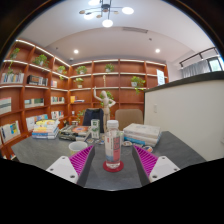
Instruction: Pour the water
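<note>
A clear plastic water bottle (113, 143) with a pale label stands upright on a small red coaster (113, 165) on the grey table (40, 152). It stands between the fingers of my gripper (113, 168). The left pad (80, 161) and the right pad (146, 161) flank it, each with a clear gap to the bottle. The gripper is open and holds nothing.
A white cup (78, 147) sits just ahead of the left finger. Beyond it are a second small bottle (95, 128), a wooden mannequin (103, 102), stacked books (45, 128) and a box (142, 133). Bookshelves (30, 90) line the back; a white partition (190, 112) stands at right.
</note>
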Demonstrator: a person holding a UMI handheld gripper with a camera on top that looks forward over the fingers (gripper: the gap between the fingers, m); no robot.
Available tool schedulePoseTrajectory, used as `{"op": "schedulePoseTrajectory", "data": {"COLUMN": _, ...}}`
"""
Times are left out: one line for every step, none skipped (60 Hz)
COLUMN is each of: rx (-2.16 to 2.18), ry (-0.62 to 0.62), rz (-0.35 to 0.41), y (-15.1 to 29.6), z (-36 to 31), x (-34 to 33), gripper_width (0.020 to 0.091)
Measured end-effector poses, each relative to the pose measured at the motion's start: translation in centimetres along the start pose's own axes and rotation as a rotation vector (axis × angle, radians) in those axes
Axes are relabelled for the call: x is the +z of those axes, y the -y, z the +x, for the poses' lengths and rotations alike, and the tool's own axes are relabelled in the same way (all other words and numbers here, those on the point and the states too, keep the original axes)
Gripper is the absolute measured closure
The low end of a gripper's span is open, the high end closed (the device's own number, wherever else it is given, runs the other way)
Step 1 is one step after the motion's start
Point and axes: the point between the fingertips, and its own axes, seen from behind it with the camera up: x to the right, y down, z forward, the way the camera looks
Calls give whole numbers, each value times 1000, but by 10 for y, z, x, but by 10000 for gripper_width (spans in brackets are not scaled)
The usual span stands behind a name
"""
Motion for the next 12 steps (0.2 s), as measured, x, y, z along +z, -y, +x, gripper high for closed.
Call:
{"op": "schedulePoseTrajectory", "data": {"rx": -4, "ry": 1, "rz": 2, "y": 1, "z": -1, "x": 0, "gripper_width": 314}}
{"op": "schedulePoseTrajectory", "data": {"rx": -7, "ry": 2, "rz": 2, "y": 1, "z": -1, "x": -1, "gripper_width": 314}}
{"op": "schedulePoseTrajectory", "data": {"rx": -9, "ry": 2, "rz": 3, "y": 1, "z": -2, "x": -1, "gripper_width": 312}}
{"op": "schedulePoseTrajectory", "data": {"rx": -11, "ry": 1, "rz": 5, "y": 2, "z": -1, "x": -1, "gripper_width": 310}}
{"op": "schedulePoseTrajectory", "data": {"rx": -15, "ry": -2, "rz": 7, "y": 2, "z": -1, "x": -1, "gripper_width": 308}}
{"op": "schedulePoseTrajectory", "data": {"rx": -21, "ry": -6, "rz": 10, "y": 0, "z": -2, "x": 1, "gripper_width": 309}}
{"op": "schedulePoseTrajectory", "data": {"rx": -27, "ry": -11, "rz": 10, "y": 0, "z": -2, "x": 0, "gripper_width": 310}}
{"op": "schedulePoseTrajectory", "data": {"rx": -30, "ry": -16, "rz": 10, "y": 0, "z": -1, "x": 1, "gripper_width": 309}}
{"op": "schedulePoseTrajectory", "data": {"rx": -32, "ry": -21, "rz": 10, "y": 0, "z": 0, "x": 1, "gripper_width": 308}}
{"op": "schedulePoseTrajectory", "data": {"rx": -33, "ry": -26, "rz": 13, "y": 0, "z": 0, "x": 1, "gripper_width": 310}}
{"op": "schedulePoseTrajectory", "data": {"rx": -33, "ry": -30, "rz": 15, "y": 1, "z": 1, "x": 1, "gripper_width": 306}}
{"op": "schedulePoseTrajectory", "data": {"rx": -33, "ry": -33, "rz": 19, "y": 2, "z": 1, "x": 1, "gripper_width": 307}}
